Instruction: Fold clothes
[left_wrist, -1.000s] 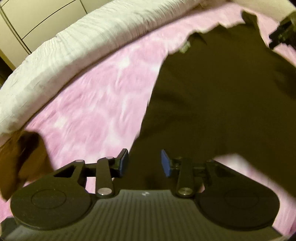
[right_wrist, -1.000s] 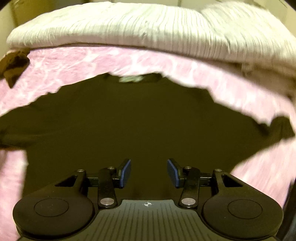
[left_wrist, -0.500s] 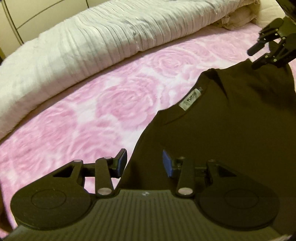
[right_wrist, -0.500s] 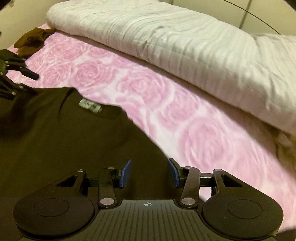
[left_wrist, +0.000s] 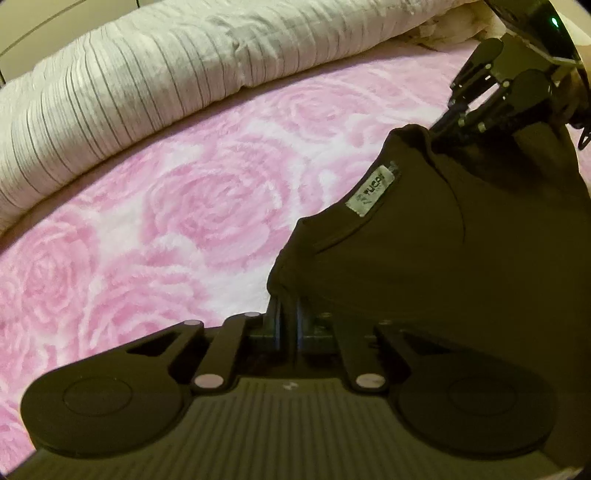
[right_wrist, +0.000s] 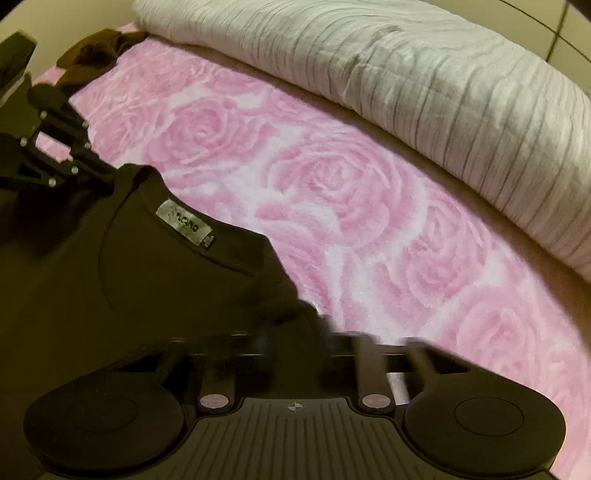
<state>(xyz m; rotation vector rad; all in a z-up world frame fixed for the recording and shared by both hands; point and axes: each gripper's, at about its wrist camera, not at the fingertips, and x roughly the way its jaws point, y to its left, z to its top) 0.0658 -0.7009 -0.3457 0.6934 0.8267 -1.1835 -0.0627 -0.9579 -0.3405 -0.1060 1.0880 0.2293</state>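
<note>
— What does the left wrist view show?
— The left gripper (left_wrist: 286, 314) has its jaws pinched together on a shoulder of the dark shirt (left_wrist: 461, 258). The shirt lies on a pink rose blanket (left_wrist: 166, 221), white label (left_wrist: 373, 190) at the collar. Far right, the right gripper (left_wrist: 448, 122) meets the other shoulder. A striped white duvet (left_wrist: 147, 74) lies beyond.
— And the right wrist view?
— The right gripper's fingers are blurred, closed on shirt cloth at the near shoulder. A brown garment (right_wrist: 96, 55) sits far left.
</note>
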